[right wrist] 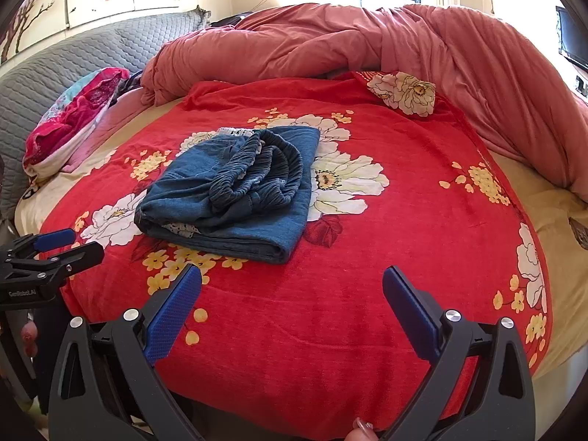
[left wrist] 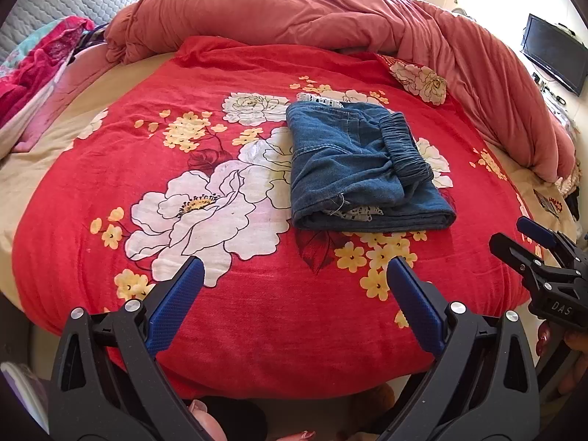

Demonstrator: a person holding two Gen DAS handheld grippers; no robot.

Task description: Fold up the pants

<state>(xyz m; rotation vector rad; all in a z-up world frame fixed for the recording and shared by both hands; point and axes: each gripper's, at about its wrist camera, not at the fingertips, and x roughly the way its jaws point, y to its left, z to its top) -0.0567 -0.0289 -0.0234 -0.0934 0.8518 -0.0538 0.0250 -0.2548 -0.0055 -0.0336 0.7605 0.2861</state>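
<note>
The blue denim pants lie folded into a compact stack on the red floral blanket, with the elastic waistband on top and white lace trim showing at the edges. They also show in the right wrist view. My left gripper is open and empty, held back over the near edge of the bed, short of the pants. My right gripper is open and empty, also near the bed's front edge. Each gripper shows in the other's view: the right one and the left one.
A bunched pink-red duvet runs along the back and right of the bed. A pink patterned pillow lies at the left by the grey quilted headboard. A television hangs on the right wall.
</note>
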